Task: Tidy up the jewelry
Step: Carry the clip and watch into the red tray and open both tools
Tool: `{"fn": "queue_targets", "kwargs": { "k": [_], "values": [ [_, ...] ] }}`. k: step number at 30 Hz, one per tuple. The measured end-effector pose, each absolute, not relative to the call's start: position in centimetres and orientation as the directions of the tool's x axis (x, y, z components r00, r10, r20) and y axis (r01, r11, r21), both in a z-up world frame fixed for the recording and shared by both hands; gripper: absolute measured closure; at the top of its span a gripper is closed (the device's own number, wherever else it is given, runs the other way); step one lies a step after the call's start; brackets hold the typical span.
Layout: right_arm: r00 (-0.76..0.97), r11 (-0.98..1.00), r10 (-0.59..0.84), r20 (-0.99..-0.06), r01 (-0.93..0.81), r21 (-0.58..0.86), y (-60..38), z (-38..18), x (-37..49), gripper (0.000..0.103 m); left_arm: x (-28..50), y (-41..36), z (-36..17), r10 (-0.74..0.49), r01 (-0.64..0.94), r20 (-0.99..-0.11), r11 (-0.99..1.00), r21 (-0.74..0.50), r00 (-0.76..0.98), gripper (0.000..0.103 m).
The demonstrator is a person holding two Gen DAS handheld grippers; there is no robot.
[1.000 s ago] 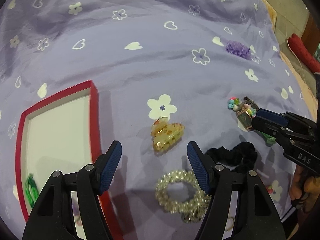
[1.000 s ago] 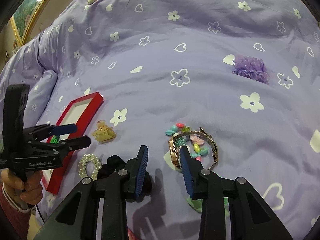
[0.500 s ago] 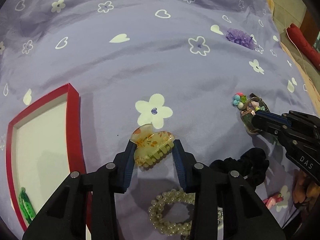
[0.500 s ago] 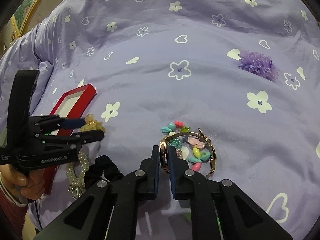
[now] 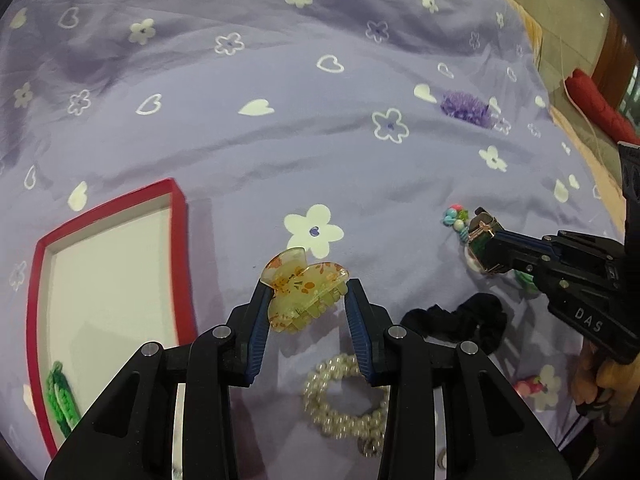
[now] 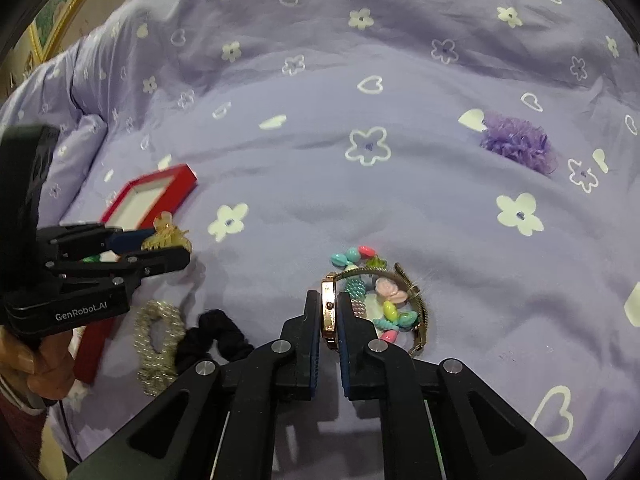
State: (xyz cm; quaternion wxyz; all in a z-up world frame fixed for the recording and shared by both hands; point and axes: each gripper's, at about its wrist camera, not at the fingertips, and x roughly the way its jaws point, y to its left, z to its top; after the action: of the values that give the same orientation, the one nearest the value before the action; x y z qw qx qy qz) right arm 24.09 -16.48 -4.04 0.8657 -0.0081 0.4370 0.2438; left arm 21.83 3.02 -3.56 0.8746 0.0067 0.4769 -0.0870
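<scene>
My left gripper [image 5: 306, 300] is shut on a translucent yellow claw hair clip [image 5: 305, 294], held just above the purple bedspread; the clip [image 6: 166, 236] also shows in the right wrist view. A red tray [image 5: 182, 248] with a white floor lies to its left, with a green item [image 5: 60, 398] in its near corner. My right gripper [image 6: 329, 306] is shut on the case of a gold wristwatch [image 6: 329, 308], whose mesh band loops around a colourful bead bracelet [image 6: 386, 308]. The watch [image 5: 484, 240] appears at the right of the left wrist view.
A pearl bracelet [image 5: 344, 396] and a black scrunchie [image 5: 460, 320] lie between the two grippers. A purple frilly scrunchie [image 6: 518, 146] sits farther back on the right. A small pink item [image 5: 530, 385] lies near a person's hand [image 5: 600, 376]. The bed's edge runs along the right.
Both grippers closed: the left onto the yellow claw clip, the right onto the watch case. The left one then lifted the clip slightly off the bedspread.
</scene>
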Motion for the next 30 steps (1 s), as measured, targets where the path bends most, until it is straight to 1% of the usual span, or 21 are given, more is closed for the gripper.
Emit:
{"fn": "queue_targets", "kwargs": {
  "k": [8,13,30],
  "values": [
    [0.52,0.849,0.489,-0.701,-0.468,0.245,-15.0,-0.7,22.6,0.096,18.7,5.5,-1.1,-0.156,0.122,-0.8,0.987,-0.104,0.58,0.068],
    [0.502,0.819,0.529,-0.684,-0.513,0.257,-12.6,0.3,21.6,0.096,17.0,7.7,-0.1,-0.142,0.085,-0.783,0.99,-0.114,0.606,0.068],
    [0.389,0.704,0.635,-0.668,-0.648,0.292,-2.8,0.9,19.8,0.096,14.3,17.0,-0.6,-0.047,-0.074,-0.783,0.99,-0.118,0.62,0.068]
  ]
}}
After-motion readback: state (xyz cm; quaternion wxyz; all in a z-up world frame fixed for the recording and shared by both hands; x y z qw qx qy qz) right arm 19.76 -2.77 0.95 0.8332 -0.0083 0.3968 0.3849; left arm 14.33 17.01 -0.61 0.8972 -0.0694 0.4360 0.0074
